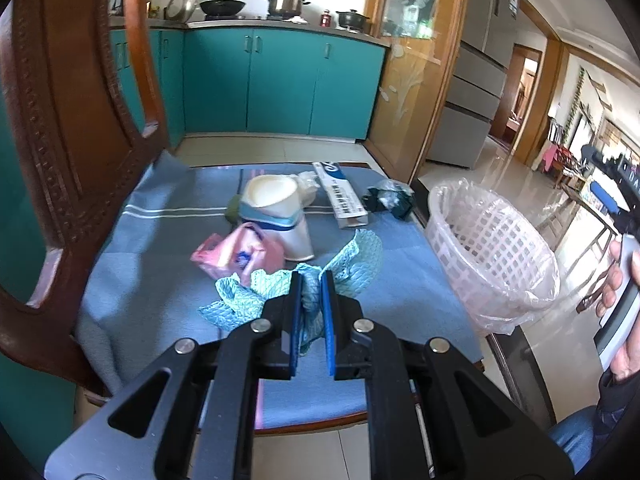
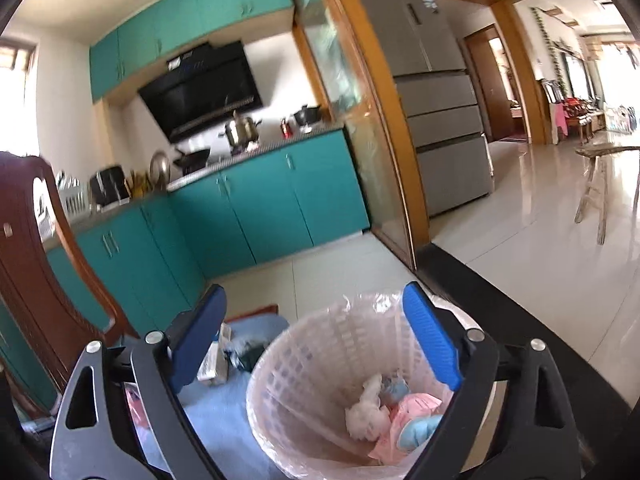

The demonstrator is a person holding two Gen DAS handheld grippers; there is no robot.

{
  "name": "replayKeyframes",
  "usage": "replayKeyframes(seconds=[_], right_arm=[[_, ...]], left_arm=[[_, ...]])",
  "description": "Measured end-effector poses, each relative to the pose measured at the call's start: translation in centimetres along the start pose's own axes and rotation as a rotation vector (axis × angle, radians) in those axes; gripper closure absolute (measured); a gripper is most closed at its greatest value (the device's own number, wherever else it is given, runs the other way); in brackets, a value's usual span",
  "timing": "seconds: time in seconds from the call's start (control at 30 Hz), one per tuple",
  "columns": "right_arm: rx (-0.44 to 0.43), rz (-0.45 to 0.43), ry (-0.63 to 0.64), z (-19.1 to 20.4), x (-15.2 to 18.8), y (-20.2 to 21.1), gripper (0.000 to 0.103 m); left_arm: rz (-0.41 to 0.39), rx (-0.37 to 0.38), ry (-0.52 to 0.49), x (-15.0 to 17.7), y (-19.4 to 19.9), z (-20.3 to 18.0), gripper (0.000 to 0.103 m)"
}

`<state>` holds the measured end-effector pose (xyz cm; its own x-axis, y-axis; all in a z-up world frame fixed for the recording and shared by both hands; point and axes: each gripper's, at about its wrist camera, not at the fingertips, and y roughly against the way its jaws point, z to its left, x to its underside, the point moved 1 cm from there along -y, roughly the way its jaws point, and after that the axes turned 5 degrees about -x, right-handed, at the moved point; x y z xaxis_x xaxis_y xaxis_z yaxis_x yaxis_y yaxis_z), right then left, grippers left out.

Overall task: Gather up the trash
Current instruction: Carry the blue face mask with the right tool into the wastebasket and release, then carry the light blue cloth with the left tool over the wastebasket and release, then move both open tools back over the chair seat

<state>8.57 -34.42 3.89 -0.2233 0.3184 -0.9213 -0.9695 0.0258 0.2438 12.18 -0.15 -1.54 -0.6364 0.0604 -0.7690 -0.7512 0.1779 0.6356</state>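
A: What does the trash lie on?

B: A blue cloth (image 1: 160,280) with pale stripes, spread over a wooden chair (image 1: 60,120) seat; on it a white paper cup (image 1: 280,212) on its side, a pink wrapper (image 1: 236,252) just beside it, a long white-and-blue box (image 1: 340,192) and a dark crumpled wrapper (image 1: 386,198) near the far edge.

A: And the tongs?

B: The left gripper (image 1: 312,284) is clamped on a teal mesh rag (image 1: 352,256) at the near side of the cloth; the right gripper (image 2: 316,344) stands wide with nothing between its pads, above the basket.

A: Which basket?

B: A white lattice basket (image 1: 492,248) lined with clear plastic, at the cloth's right edge; white tissue (image 2: 366,408) and pink packaging (image 2: 408,412) lie inside.

A: The room?

B: A kitchen; teal cabinets (image 1: 280,80), pots on the counter, a black range hood (image 2: 200,88), a grey refrigerator (image 2: 436,92), glossy pale floor tiles (image 2: 540,260).
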Motion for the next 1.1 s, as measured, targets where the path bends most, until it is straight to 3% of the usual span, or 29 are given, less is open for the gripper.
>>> replayKeyframes(seconds=[0.17, 0.3, 0.37, 0.43, 0.5, 0.57, 0.7, 0.93, 1.0, 1.1], right_arm=[[-0.006, -0.068, -0.040, -0.4, -0.4, 1.0, 0.015], [0.011, -0.160, -0.071, -1.0, -0.9, 2.9, 0.015], [0.028, -0.211, -0.092, -1.5, -1.3, 3.8, 0.015], [0.036, -0.248, -0.114, -2.2, -1.5, 4.6, 0.015], [0.040, -0.246, -0.119, -2.6, -1.6, 4.5, 0.015], [0.037, -0.207, -0.104, -2.4, -1.5, 3.7, 0.015], [0.013, -0.086, -0.055, -1.0, -0.6, 1.5, 0.015], [-0.056, 0.154, 0.120, 4.7, 2.8, -2.2, 0.015], [-0.085, 0.216, 0.160, 6.2, 3.9, -2.9, 0.015], [-0.154, 0.315, 0.260, 9.5, 6.5, -3.6, 0.015]], left_arm=[[0.007, 0.099, -0.068, -1.7, -1.2, -7.0, 0.092], [-0.034, 0.252, -0.107, -5.6, -2.1, -15.7, 0.089], [-0.031, 0.343, -0.102, -7.1, -2.9, -19.8, 0.073], [-0.023, 0.326, -0.124, -7.3, -3.6, -22.4, 0.016], [-0.027, 0.271, -0.140, -6.7, -3.9, -22.8, 0.014], [-0.007, 0.227, -0.141, -5.6, -4.1, -21.4, 0.014], [-0.005, 0.110, -0.095, -3.6, -2.6, -14.6, 0.014], [-0.101, -0.098, 0.045, -1.9, 3.9, -0.6, 0.005], [-0.097, -0.133, 0.109, -0.9, 4.5, 2.5, 0.005], [-0.037, -0.128, 0.185, 0.0, 3.5, 5.1, 0.005]])
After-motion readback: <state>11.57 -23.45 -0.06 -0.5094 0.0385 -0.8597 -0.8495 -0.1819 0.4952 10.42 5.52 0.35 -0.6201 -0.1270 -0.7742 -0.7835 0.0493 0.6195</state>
